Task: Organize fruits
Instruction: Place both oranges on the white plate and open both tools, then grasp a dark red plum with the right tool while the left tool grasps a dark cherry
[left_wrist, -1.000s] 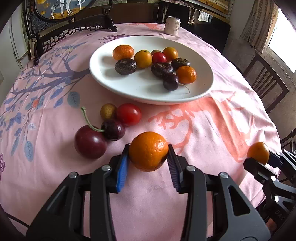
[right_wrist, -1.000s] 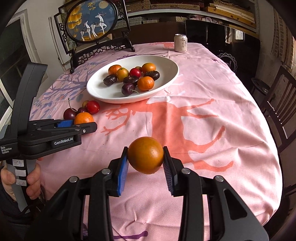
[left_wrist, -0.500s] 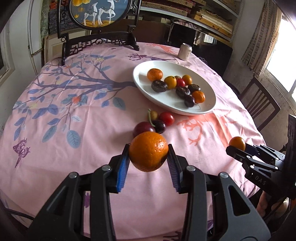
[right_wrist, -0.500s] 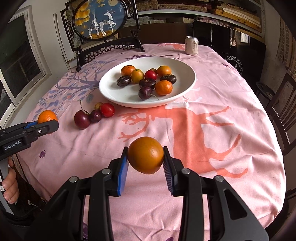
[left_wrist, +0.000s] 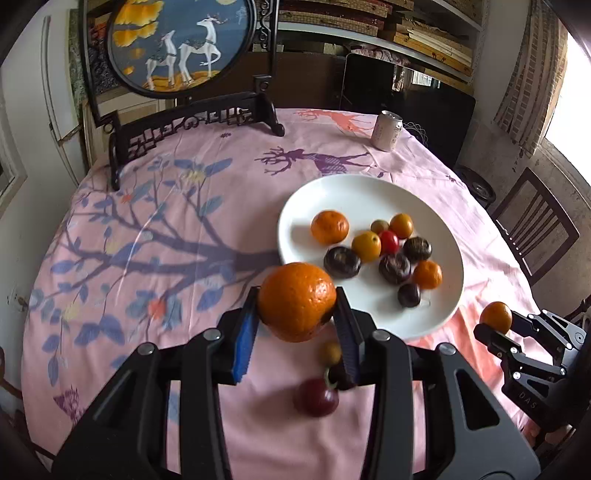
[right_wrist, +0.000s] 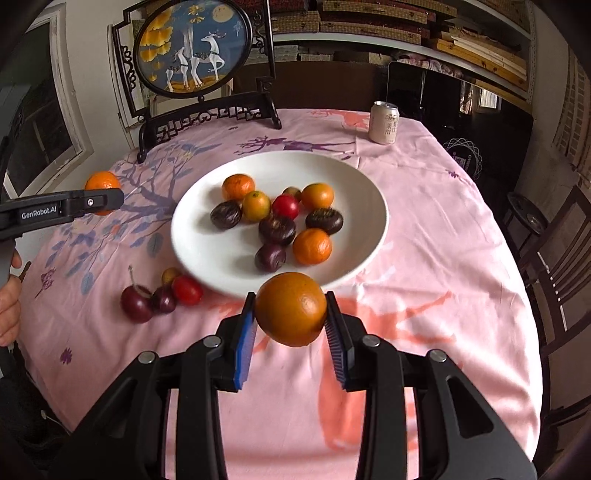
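My left gripper (left_wrist: 297, 314) is shut on a bright orange tangerine (left_wrist: 296, 301) and holds it in the air left of the white plate (left_wrist: 369, 192). My right gripper (right_wrist: 290, 317) is shut on a darker orange (right_wrist: 290, 308), held above the cloth just in front of the plate (right_wrist: 207, 254). The plate holds several tangerines, dark plums and a red tomato. A small group of loose fruit lies on the cloth by the plate's near left rim: a dark plum (right_wrist: 136, 303), a smaller plum (right_wrist: 163, 299), a red tomato (right_wrist: 187, 290) and a small yellow fruit (right_wrist: 170, 275).
A drink can (right_wrist: 384, 122) stands at the far edge of the round table with its pink cloth (right_wrist: 443, 229). A black carved stand with a round deer picture (right_wrist: 192, 48) is at the far left. Wooden chairs (right_wrist: 554, 266) stand on the right.
Both grippers have risen and tilted, each holding its orange. The left has swung left, away from the loose fruit. The right has moved closer to the plate.
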